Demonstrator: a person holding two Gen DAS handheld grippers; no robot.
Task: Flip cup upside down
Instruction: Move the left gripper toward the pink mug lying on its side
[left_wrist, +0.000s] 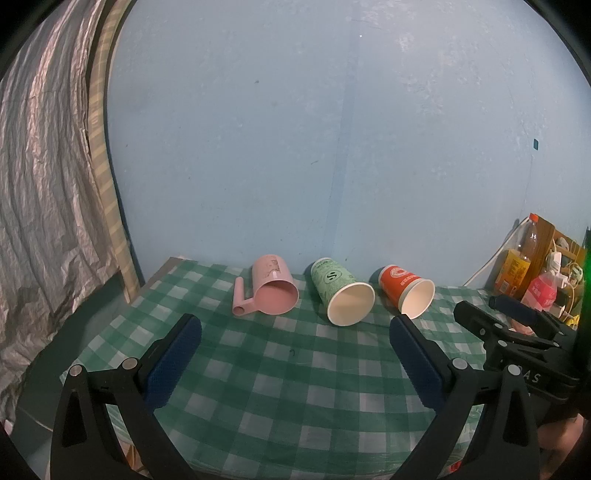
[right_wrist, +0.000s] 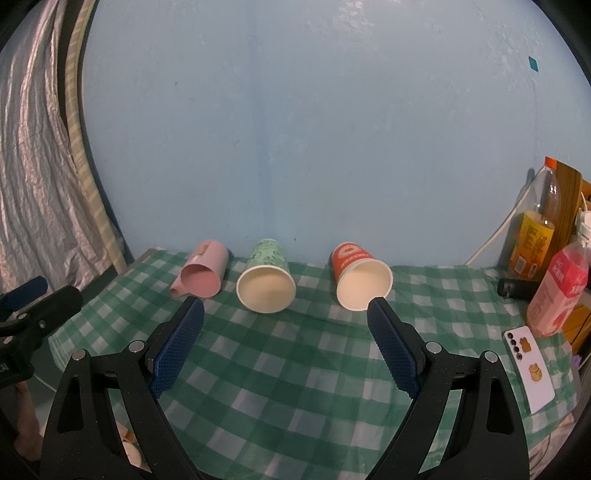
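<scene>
Green-checked tablecloth (right_wrist: 295, 369) fills the lower half of both views. Mid-frame, three cups lie on their sides, mouths toward the cameras: pink mug (right_wrist: 203, 275) left, green paper cup (right_wrist: 266, 282) centre, red paper cup (right_wrist: 362, 278) right. None inverted, so I'd say nothing's done yet. Left gripper (left_wrist: 295, 339) and right gripper (right_wrist: 286, 334) both hover low over the cloth short of the cups, jaws spread wide, empty. Bottles (right_wrist: 532, 236) and a phone (right_wrist: 528, 369) sit at right edge.
</scene>
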